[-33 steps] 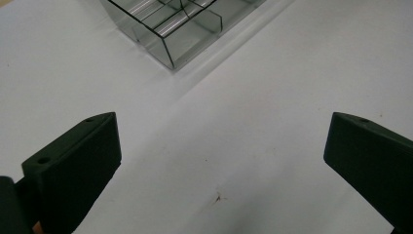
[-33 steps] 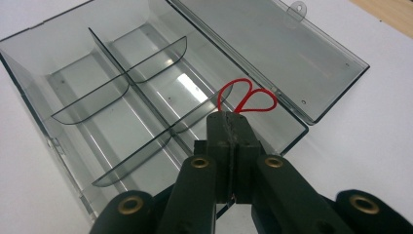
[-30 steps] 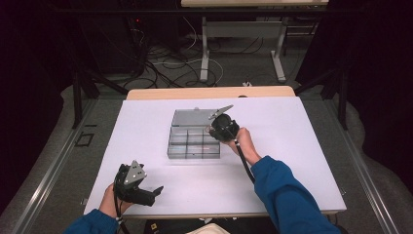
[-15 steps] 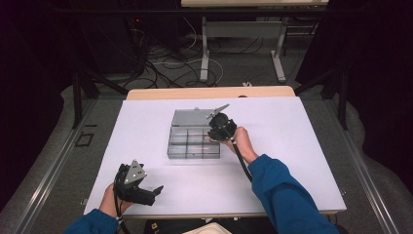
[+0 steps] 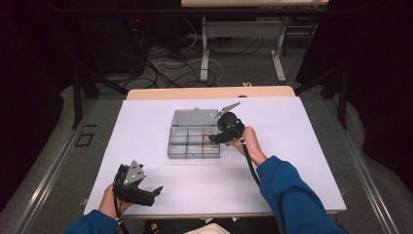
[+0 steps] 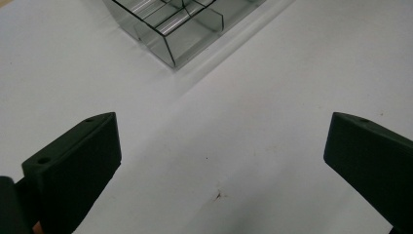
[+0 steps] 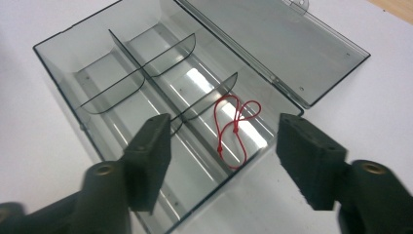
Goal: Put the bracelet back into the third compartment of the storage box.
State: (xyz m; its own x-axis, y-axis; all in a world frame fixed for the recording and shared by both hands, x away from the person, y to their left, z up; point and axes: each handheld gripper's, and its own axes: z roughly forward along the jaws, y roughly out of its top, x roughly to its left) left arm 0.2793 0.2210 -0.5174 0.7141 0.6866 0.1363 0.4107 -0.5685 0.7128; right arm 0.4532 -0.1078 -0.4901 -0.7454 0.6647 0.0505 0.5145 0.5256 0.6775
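The white table (image 5: 302,146) has broad bare surface to the left, right and near side of the clear compartment box (image 5: 194,141), which sits mid-table with its lid (image 5: 195,117) folded flat toward the far edge. At the near left corner, the left gripper (image 5: 155,191) rests low by the table's front edge, jaws spread wide over bare tabletop, well apart from the box; the left hand (image 5: 111,204) grips it from behind. At the box's right end, the right gripper (image 5: 212,138) hangs with jaws apart above an end compartment holding a red looped string (image 7: 235,130), which lies between the jaws in the right gripper view, untouched. The right forearm in a blue sleeve (image 5: 292,200) reaches diagonally in from the near right.
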